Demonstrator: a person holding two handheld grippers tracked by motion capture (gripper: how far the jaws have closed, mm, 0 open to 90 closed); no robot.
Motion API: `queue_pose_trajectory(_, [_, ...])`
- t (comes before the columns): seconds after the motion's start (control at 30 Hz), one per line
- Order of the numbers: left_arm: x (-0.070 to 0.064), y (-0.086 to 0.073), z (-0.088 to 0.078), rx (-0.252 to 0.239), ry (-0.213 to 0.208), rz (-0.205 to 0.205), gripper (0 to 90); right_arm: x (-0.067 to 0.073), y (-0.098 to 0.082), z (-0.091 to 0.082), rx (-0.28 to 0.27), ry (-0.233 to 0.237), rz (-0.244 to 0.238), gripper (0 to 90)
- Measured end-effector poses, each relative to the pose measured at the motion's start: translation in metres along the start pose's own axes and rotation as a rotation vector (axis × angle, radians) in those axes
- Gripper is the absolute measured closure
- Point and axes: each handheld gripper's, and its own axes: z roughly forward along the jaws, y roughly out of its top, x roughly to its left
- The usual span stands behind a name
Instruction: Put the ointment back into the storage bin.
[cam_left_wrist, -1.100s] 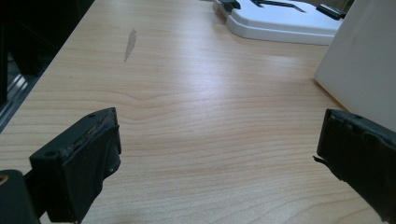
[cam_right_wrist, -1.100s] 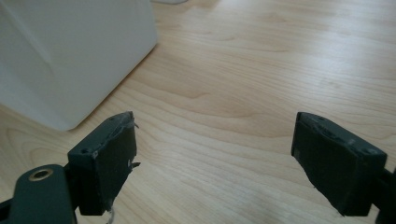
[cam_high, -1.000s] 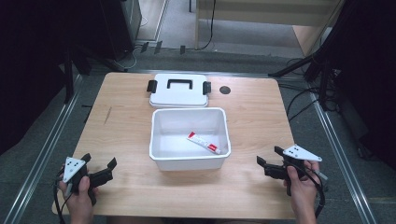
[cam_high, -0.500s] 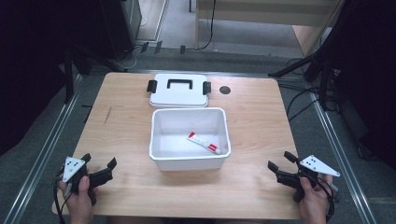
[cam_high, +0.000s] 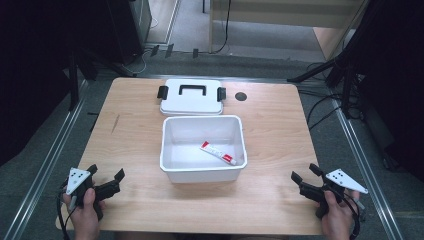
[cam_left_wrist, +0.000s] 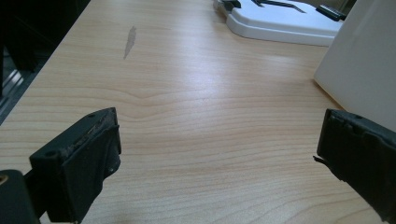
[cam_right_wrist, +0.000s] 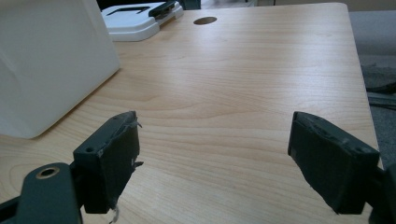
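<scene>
The left gripper (cam_high: 106, 183) and right gripper (cam_high: 304, 179) rest spread and empty at the counter's (cam_high: 270, 125) near corners, well apart from the white bin (cam_high: 175, 141) holding a tube (cam_high: 218, 153).

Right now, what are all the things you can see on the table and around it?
White plastic box: one, white, open, middle of the table.
Red and white tube: one, lying inside the white plastic box, toward its right side.
White lid with black handle and black clips: one, flat on the table just behind the box.
Round dark hole: one, in the tabletop right of the lid.
Light wooden table: one, with a small grey mark near its left side.
Left gripper: one, black with a grey plate, near left corner, jaws open, holding nothing.
Right gripper: one, black with a grey plate, near right corner, jaws open, holding nothing.
Hands: two, one on each gripper.
</scene>
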Motion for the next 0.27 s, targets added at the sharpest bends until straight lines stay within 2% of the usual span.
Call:
queue_pose_trajectory(0.2, [0.0004,0.0001,0.0001,0.003,-0.004,-0.001,0.1,0.0034,0.0023,0.0005,-0.007,0.021,0.016,17.0])
queue_pose_trajectory(0.27, [0.0004,0.0002,0.0003,0.005,-0.005,-0.002,0.1,0.0050,0.0037,0.0017,-0.006,0.045,0.032,17.0])
